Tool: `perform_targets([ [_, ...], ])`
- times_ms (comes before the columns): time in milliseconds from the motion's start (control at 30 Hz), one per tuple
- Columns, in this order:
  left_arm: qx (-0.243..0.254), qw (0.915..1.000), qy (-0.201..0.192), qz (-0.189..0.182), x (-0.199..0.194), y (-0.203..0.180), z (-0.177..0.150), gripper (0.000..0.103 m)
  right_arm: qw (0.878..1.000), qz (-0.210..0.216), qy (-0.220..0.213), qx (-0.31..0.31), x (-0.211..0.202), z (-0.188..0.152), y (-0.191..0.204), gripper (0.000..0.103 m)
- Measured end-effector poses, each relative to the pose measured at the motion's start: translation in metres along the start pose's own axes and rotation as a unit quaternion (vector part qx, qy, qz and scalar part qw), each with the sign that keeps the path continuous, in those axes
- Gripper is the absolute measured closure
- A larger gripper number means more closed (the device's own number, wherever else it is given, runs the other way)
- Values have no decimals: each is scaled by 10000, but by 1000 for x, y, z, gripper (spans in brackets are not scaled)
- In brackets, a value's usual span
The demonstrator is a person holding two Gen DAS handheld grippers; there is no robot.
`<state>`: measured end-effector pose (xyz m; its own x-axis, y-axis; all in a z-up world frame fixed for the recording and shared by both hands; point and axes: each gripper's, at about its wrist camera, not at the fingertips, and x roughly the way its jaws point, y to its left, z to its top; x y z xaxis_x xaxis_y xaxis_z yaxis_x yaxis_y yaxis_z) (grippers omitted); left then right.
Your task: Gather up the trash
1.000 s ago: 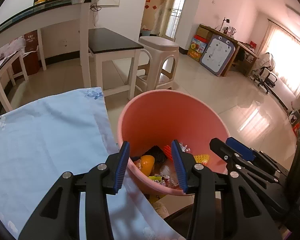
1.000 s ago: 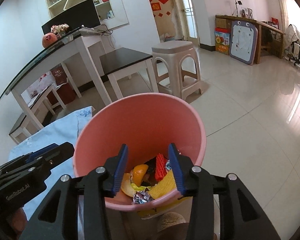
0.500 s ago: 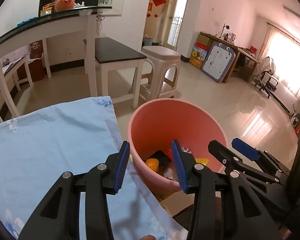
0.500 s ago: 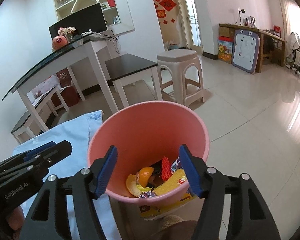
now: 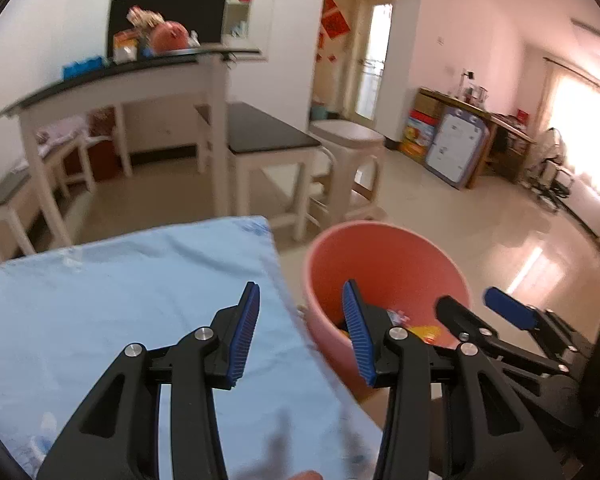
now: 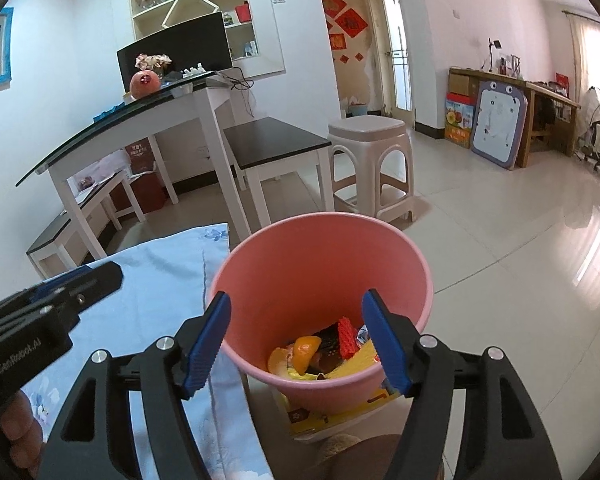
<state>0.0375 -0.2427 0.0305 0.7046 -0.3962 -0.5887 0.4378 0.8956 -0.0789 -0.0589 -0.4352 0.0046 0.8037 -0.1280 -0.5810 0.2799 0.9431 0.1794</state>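
Blue cloth (image 5: 112, 312) spreads wide on the left, covering the surface, and the pink bucket (image 6: 320, 280) stands just beside its right edge. Inside the bucket lies the trash: orange peel (image 6: 300, 354), a red wrapper (image 6: 346, 338), something yellow (image 6: 356, 364). Right gripper (image 6: 296, 340) hangs over the near rim, jaws spread wide, holding nothing. Left gripper (image 5: 300, 336) sits above the cloth's edge beside the bucket, jaws apart and empty, its view a bit blurred.
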Motion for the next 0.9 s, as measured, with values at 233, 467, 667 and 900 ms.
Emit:
perform_targets([
  [233,-194,9995,-157,177,-15,11,-6,59,9998,-73,-168,-114,-16,-5,12,36],
  [467,-127,9990,-295,310,-31,14,-11,59,9986,-195,-393,-293,-34,-11,28,36],
  [667,-138,9990,-296,318,-40,18,-18,59,9971,-262,-614,-356,-52,-20,41,27],
  [900,-190,9991,-262,258,-49,22,-22,59,9967,-227,-692,-357,-64,-24,49,25],
])
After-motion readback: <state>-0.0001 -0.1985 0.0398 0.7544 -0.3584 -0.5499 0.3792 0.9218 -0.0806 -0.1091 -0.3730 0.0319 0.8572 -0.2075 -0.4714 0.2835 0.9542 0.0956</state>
